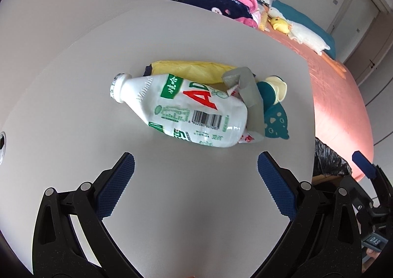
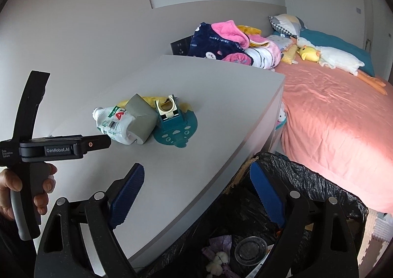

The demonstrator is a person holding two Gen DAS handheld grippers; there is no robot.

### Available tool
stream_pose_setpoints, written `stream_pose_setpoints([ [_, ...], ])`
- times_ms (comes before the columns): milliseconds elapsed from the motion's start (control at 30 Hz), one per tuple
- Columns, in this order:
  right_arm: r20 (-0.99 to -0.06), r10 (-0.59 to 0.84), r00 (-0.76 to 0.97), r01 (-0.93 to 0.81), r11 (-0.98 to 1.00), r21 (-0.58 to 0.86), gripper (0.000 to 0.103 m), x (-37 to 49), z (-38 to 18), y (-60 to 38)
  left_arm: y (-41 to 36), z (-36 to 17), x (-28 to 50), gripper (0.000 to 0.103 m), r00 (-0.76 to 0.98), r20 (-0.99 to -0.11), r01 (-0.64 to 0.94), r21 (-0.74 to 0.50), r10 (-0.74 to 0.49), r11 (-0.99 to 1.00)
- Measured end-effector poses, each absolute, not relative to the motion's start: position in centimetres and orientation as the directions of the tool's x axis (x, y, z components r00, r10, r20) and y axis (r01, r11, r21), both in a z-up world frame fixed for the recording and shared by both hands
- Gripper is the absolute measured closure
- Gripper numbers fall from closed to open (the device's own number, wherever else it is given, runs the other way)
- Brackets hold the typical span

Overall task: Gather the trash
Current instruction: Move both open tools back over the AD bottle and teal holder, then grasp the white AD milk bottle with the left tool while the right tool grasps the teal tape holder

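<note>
A white plastic bottle (image 1: 186, 108) with green and red print lies on its side on the grey table (image 1: 73, 106). Behind it are a yellow wrapper (image 1: 196, 70), a grey folded carton (image 1: 248, 96) and a teal and cream carton (image 1: 272, 106). My left gripper (image 1: 196, 179) is open and empty just in front of the bottle. The pile also shows in the right wrist view, bottle (image 2: 115, 125), grey carton (image 2: 142, 118), teal carton (image 2: 172, 120). My right gripper (image 2: 199, 194) is open and empty over the table edge and the black-lined trash bin (image 2: 307, 179).
The bin holds a clear lid (image 2: 250, 251) and crumpled scraps. A bed with a pink sheet (image 2: 331, 130), blankets (image 2: 221, 42) and plush toys (image 2: 331, 55) stands to the right of the table. A wall runs behind the table.
</note>
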State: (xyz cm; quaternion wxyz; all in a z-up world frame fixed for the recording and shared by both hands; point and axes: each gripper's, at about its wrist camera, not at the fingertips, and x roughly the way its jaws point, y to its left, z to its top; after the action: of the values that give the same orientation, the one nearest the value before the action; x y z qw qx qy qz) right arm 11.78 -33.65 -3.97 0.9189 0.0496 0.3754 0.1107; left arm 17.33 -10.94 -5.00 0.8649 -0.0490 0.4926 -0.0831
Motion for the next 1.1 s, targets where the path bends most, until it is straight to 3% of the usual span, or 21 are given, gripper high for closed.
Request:
stream_pose_setpoints([
  [833, -0.686, 0.280, 0.672, -0.241, 0.958, 0.155, 0.015, 20.2, -4.5, -29.3, -8.2, -6.9, 24.6, 0.006, 0.463, -0.871, -0.133, -0.249, -0.162, 0.959],
  [967, -0.698, 0.258, 0.668, -0.248, 0.962, 0.118, 0.030, 21.7, -5.1, -28.5, -8.2, -7.1, 25.0, 0.006, 0.457, -0.875, -0.145, -0.249, -0.159, 0.958],
  [1100, -0.703, 0.251, 0.665, -0.249, 0.962, 0.107, 0.034, 22.7, -5.6, -28.0, -8.1, -7.2, 25.4, 0.006, 0.457, -0.875, -0.140, -0.249, -0.160, 0.958],
])
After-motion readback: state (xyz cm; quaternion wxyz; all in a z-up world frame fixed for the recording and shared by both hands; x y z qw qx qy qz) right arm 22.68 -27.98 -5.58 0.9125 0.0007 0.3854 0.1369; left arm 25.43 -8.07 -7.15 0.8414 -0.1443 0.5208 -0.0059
